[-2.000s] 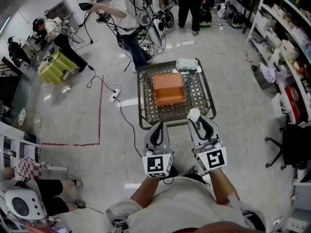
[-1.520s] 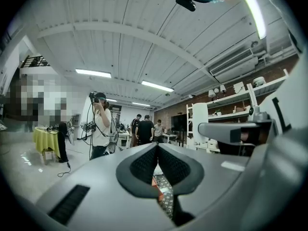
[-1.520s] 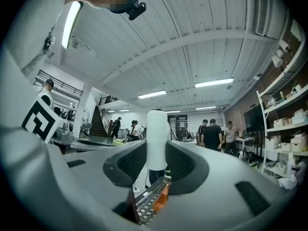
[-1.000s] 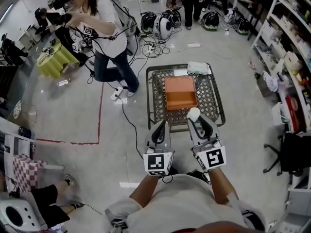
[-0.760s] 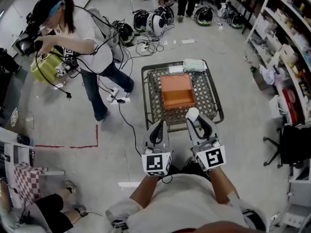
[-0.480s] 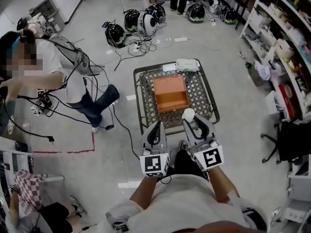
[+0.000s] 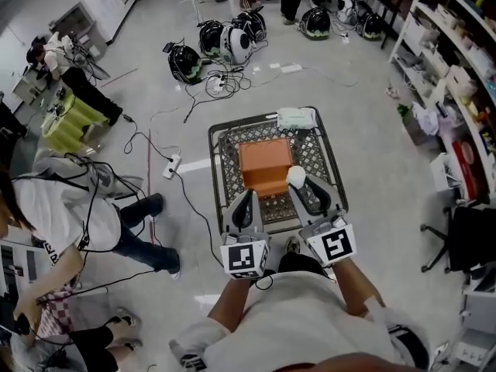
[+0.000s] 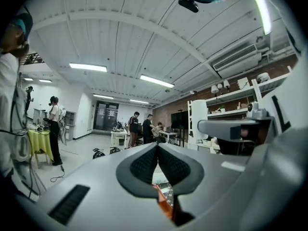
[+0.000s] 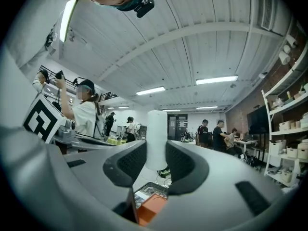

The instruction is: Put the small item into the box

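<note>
An open orange box (image 7: pixel 265 166) sits in the middle of a low wire-mesh table (image 7: pixel 222 161). My right gripper (image 7: pixel 298 184) is shut on a small white cylinder (image 7: pixel 295 177), held upright over the box's near right corner. In the right gripper view the white cylinder (image 9: pixel 156 139) stands pinched between the dark pads, with the orange box (image 9: pixel 152 207) below. My left gripper (image 7: pixel 248 201) is shut and empty, over the table's near edge beside the box. In the left gripper view its pads (image 8: pixel 144 163) meet, with a sliver of the orange box (image 8: pixel 162 203) beneath.
A flat white packet (image 7: pixel 297 118) lies at the table's far right corner. Helmets (image 7: pixel 221 43) and cables lie on the floor beyond. A person (image 7: pixel 54 208) stands at the left. Shelves (image 7: pixel 465 76) line the right wall, with a black chair (image 7: pixel 469 235) beside them.
The view has shifted closer to the table; both grippers now reach over its near edge, the cylinder over the box's corner. The person at the left has moved nearer and lower in view.
</note>
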A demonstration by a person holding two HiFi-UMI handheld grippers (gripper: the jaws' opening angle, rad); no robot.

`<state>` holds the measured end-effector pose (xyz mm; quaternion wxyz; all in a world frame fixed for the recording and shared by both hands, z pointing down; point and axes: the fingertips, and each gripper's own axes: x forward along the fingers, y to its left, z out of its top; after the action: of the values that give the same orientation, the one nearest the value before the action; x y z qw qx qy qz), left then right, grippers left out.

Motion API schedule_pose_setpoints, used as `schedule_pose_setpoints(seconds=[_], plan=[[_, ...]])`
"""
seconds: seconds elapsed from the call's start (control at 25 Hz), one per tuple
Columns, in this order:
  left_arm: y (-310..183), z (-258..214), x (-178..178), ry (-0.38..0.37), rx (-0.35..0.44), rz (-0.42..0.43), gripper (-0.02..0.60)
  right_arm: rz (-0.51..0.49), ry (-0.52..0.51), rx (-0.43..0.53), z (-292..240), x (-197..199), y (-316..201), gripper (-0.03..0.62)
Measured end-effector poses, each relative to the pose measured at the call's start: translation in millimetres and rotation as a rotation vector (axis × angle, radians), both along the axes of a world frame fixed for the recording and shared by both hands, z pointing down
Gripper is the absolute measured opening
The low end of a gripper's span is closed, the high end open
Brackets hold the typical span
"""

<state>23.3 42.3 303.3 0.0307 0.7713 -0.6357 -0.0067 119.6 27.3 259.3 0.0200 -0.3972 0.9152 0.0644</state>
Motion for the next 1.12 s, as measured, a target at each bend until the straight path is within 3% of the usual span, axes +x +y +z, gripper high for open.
schedule_pose_setpoints(seconds=[0.52, 0.84, 1.12], plan=[[-51, 12, -2, -0.051, -0.071, -0.065, 0.009, -0.083, -0.021, -0.059, 19, 1, -66, 0.120], [-64, 32, -47, -0.017, -0.104, -0.075, 0.009, -0.096, 0.013, -0.100, 32, -38, -87, 0.120], [-83, 43, -97, 0.000, -0.102, -0.028, 0.009, -0.094, 0.134, -0.077, 41, -85, -102, 0.120]])
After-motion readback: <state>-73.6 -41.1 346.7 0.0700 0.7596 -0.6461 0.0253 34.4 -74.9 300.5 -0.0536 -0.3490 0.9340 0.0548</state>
